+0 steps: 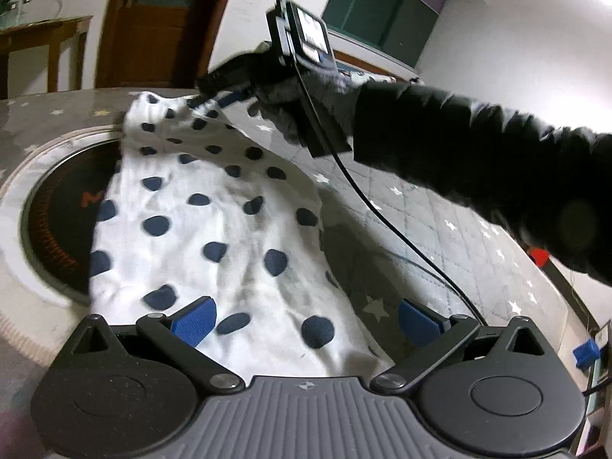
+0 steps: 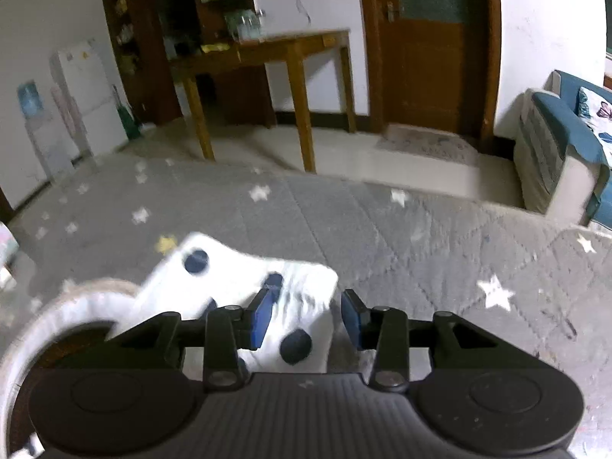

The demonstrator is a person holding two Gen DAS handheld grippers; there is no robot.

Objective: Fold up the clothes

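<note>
- Here, a white garment with dark blue polka dots (image 1: 214, 229) lies spread on a grey quilted cover printed with white stars (image 1: 440, 206).
- One side of the garment overlaps a round black heater (image 1: 57, 210) with a white rim, set into the surface.
- The left gripper (image 1: 304, 319) sits low over the near end of the garment; its blue-padded fingers (image 1: 195, 321) are spread wide, with cloth lying between them and nothing pinched.
- The right gripper (image 1: 208, 93), held by a gloved hand (image 1: 306, 103) in a black sleeve, is at the garment's far end.
- In the right wrist view, the right gripper's blue pads (image 2: 264, 315) stand partly apart, with the cloth's edge (image 2: 290, 306) between them; whether they pinch it cannot be told.
- A black cable (image 1: 382, 210) trails from the right gripper across the cover.
- Behind stand a wooden table (image 2: 275, 57), a wooden door (image 2: 428, 46) and a blue sofa (image 2: 566, 134).
</note>
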